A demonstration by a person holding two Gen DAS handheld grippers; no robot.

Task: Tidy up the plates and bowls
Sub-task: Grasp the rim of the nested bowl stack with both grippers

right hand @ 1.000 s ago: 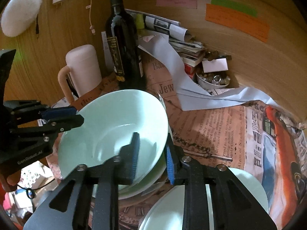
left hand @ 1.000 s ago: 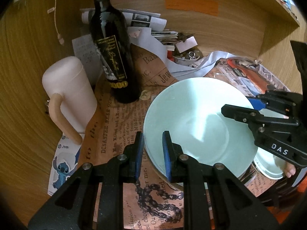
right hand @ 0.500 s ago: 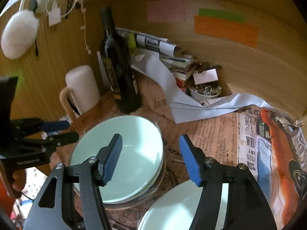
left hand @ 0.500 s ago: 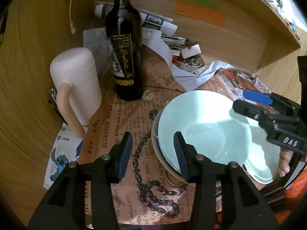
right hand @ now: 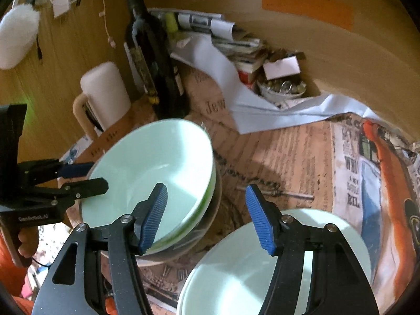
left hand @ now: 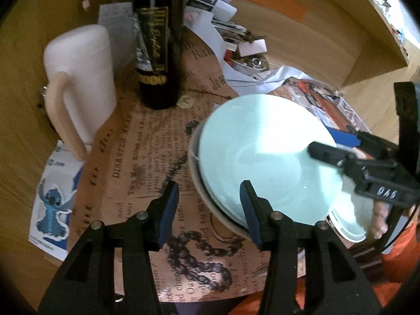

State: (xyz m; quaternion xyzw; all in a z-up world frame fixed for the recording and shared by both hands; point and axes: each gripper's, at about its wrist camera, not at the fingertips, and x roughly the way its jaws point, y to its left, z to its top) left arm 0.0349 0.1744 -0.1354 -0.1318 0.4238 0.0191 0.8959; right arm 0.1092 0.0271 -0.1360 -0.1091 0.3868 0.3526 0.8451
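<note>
Pale green bowl is sitting nested on a stack of other dishes, left of centre in the right wrist view; a greyish rim is showing beneath it in the left wrist view. The stack is resting on the newspaper-covered bench.

Left gripper: fingers have just been spreading and are standing apart, straddling the near rim of the bowl without pressing on it. Right gripper: fingers released too, having just been opening, one pad hanging over the bowl's inside, the other clear of it. Neither is holding anything.

A stack of pale plates is lying at the lower right of the right wrist view, just beside the bowl stack.

Reading: this bowl's placing looks finished. Bowls and plates are each appearing gathered; whether more dishes are waiting out of frame, cannot tell.

Wine bottle and white jug are standing in the upper left, well clear.
</note>
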